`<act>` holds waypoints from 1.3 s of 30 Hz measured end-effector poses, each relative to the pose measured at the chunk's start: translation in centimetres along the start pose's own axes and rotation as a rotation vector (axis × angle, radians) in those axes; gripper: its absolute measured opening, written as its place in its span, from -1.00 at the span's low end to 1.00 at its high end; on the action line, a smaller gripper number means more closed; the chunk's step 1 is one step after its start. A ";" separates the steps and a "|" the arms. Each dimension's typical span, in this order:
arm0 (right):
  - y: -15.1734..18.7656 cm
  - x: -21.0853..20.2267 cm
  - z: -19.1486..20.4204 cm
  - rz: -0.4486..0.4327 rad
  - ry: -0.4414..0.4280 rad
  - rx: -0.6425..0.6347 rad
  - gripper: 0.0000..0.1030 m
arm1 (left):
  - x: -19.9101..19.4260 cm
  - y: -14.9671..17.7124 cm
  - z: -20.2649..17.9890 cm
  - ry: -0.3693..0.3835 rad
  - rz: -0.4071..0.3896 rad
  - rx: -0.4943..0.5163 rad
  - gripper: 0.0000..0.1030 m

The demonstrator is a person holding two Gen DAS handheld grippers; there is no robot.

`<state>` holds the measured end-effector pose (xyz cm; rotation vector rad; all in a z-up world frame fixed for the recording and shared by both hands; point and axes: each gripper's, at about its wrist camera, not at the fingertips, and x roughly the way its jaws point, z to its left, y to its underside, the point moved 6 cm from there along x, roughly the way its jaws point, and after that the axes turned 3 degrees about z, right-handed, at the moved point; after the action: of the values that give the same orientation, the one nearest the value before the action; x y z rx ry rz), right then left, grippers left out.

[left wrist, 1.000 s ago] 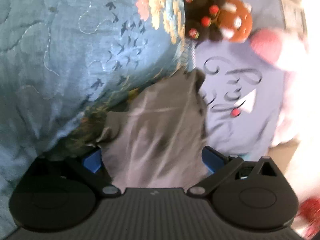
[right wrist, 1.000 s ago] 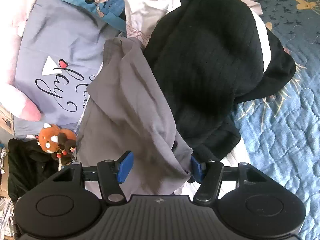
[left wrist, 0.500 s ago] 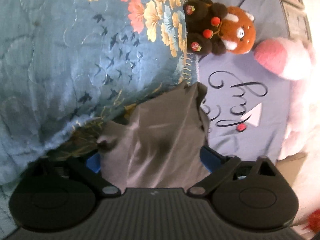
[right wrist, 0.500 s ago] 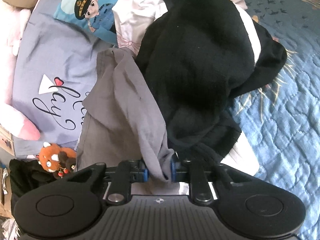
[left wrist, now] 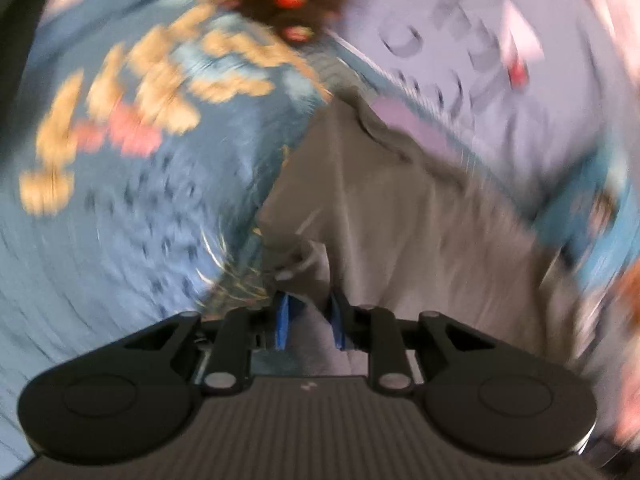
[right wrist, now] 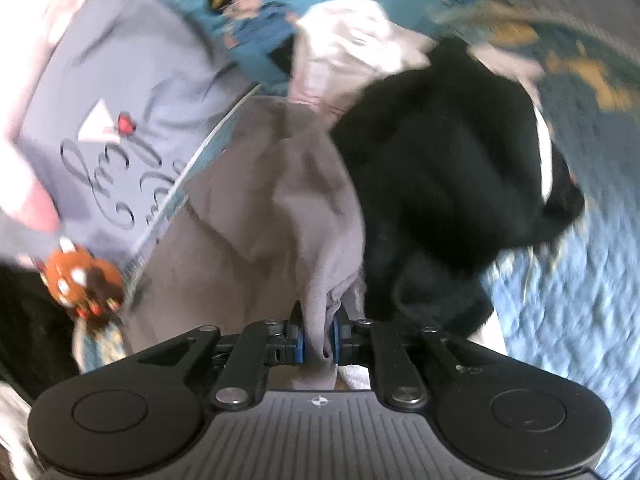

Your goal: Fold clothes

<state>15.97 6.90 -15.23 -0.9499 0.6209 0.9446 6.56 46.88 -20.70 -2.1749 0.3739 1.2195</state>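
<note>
left wrist view, blurred: the left gripper (left wrist: 308, 322) has its blue pads drawn close together, pinching a bunched edge of the grey garment (left wrist: 400, 216), which spreads away over a blue floral quilt (left wrist: 132, 184) toward a lilac pillow (left wrist: 460, 40).

right wrist view: the right gripper (right wrist: 318, 338) is clamped narrow on a gathered fold of the grey garment (right wrist: 288, 208). a black garment (right wrist: 448, 176) lies touching it on the right; a small brown plush toy (right wrist: 80, 280) sits at left.

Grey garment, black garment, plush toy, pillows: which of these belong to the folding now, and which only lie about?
In the job: grey garment, gripped by left gripper and right gripper.

Lying about: black garment, plush toy, lavender pillow, cartoon pillow, blue quilt.
</note>
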 end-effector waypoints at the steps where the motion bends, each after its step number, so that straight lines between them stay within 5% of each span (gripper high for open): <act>1: -0.3 0.1 0.8 0.006 0.027 -0.053 -0.77 | 0.1 0.1 -0.9 -0.038 0.015 0.075 -0.64; 7: -2.2 0.6 5.6 0.048 0.192 -0.392 -0.78 | 0.7 0.6 -5.8 -0.230 0.068 0.467 -0.64; 9: -1.5 2.0 8.6 0.095 0.243 -0.662 -0.78 | 0.7 1.4 -7.5 -0.292 0.061 0.640 -0.64; 13: 2.6 5.3 12.9 0.241 0.279 -1.215 -0.78 | 0.9 6.7 -11.6 -0.402 -0.004 1.304 -0.64; 18: 7.7 7.3 13.2 0.398 0.263 -1.622 -0.78 | 0.6 13.4 -12.5 -0.338 -0.066 1.845 -0.63; 23: 9.5 7.6 12.1 0.451 0.260 -1.830 -0.78 | 1.3 16.8 -11.5 -0.281 -0.076 2.086 -0.63; 27: 9.6 7.5 11.9 0.441 0.260 -1.882 -0.78 | 1.5 16.2 -11.3 -0.283 -0.046 2.032 -0.63; 30: 7.9 6.9 12.2 0.396 0.243 -1.739 -0.78 | 1.2 13.8 -11.7 -0.259 0.023 1.800 -0.59; 33: 4.4 5.5 11.6 0.347 0.183 -1.348 -0.79 | 0.6 11.1 -12.1 -0.176 0.102 1.524 -0.58; 36: 0.0 3.5 9.9 0.259 0.140 -0.927 -0.79 | 0.6 9.6 -12.3 -0.161 0.125 1.402 -0.58; 39: -2.1 1.7 9.6 0.142 0.146 -0.774 -0.81 | 0.7 8.4 -13.0 -0.138 0.142 1.313 -0.58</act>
<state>19.06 15.59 -11.31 -1.6887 0.4432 1.2836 11.33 32.18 -19.34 -0.9335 0.9424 0.7728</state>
